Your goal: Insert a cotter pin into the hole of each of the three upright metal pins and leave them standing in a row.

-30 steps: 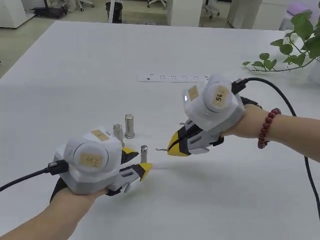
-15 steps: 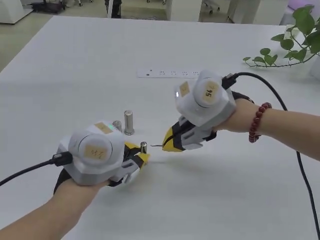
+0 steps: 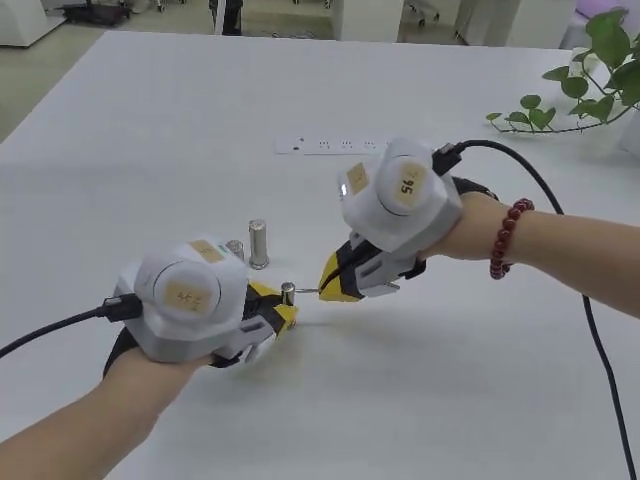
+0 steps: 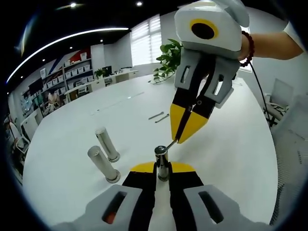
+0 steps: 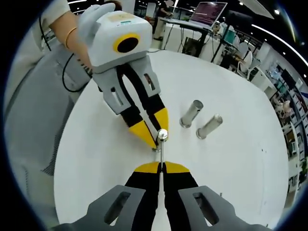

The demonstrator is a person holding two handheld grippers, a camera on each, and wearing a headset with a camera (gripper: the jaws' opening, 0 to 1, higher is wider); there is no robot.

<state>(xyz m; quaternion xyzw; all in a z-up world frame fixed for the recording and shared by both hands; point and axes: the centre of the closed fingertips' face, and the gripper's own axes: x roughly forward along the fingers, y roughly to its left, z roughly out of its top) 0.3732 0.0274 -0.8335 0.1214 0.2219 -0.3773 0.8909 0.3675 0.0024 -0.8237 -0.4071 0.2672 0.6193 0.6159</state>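
Three short metal pins stand upright on the white table. My left gripper [image 3: 272,314] [image 4: 162,169] is shut on the front metal pin [image 3: 288,293] [image 4: 161,159] [image 5: 162,134], low on its shaft. The other two pins [image 3: 258,244] [image 4: 107,144] [image 5: 191,113] stand free just behind it. My right gripper [image 3: 330,285] [image 5: 161,167] is shut on a thin cotter pin [image 3: 308,291] [image 4: 171,143] [image 5: 161,153]. The cotter pin's tip touches the held pin's head. Whether it has entered the hole is too small to tell.
Two spare cotter pins [image 4: 159,116] lie on the table beyond the grippers. A white power strip [image 3: 340,148] lies further back, and a green plant [image 3: 590,70] trails at the far right. A black cable [image 3: 560,230] runs from each gripper.
My right gripper has carried the cotter pin leftwards until its tip meets the front pin's head. My left gripper has closed in on that pin.
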